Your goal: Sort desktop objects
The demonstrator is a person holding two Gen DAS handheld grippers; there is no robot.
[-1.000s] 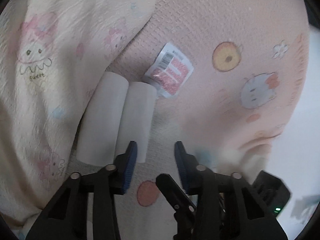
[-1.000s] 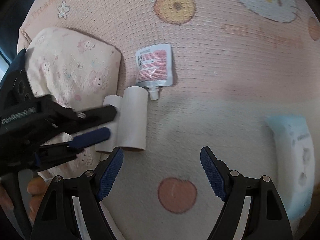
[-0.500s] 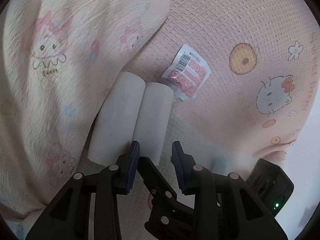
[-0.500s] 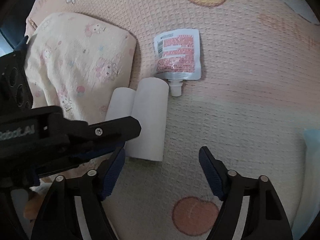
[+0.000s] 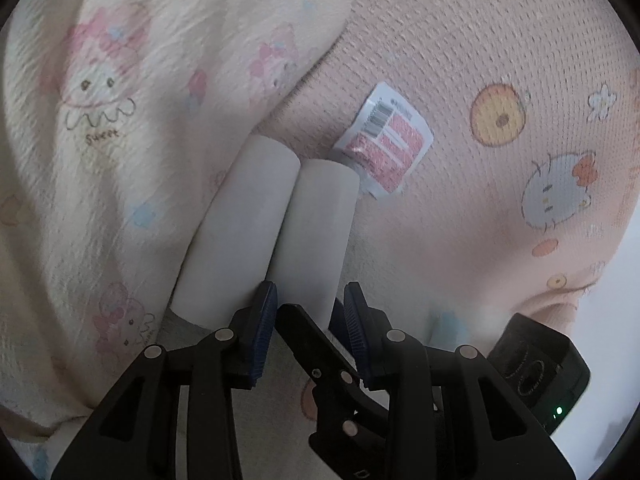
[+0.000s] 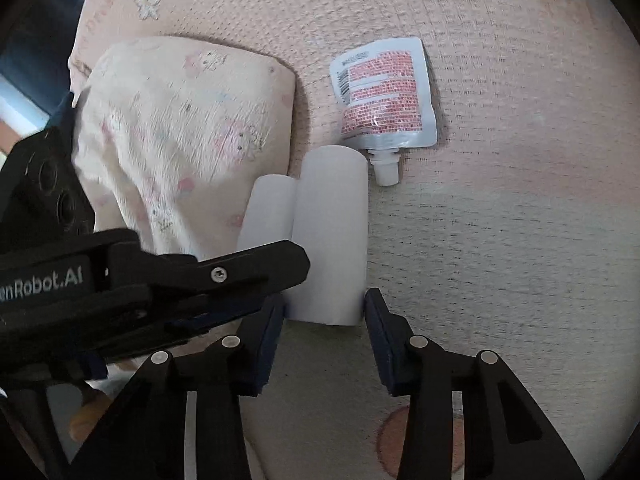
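Note:
Two white paper rolls lie side by side on the pink cartoon blanket. The right roll (image 5: 316,232) (image 6: 332,236) sits between the pads of both grippers at its near end. The left roll (image 5: 236,232) (image 6: 266,216) lies against a cream pillow. My left gripper (image 5: 310,312) is partly closed, its pads beside the right roll's near end. My right gripper (image 6: 324,320) is narrowed, its pads right beside the same roll's end. A red-and-white spouted pouch (image 5: 386,138) (image 6: 384,96) lies just beyond the rolls.
A cream cartoon-print pillow (image 5: 140,120) (image 6: 180,132) borders the rolls on the left. The left gripper's black body (image 6: 140,280) crosses the right wrist view. The right gripper's finger (image 5: 320,348) and camera block (image 5: 536,368) show in the left wrist view.
Both grippers have moved forward onto the near end of the right roll. The right gripper's jaws have narrowed around it. The left gripper's jaws are a little closer together.

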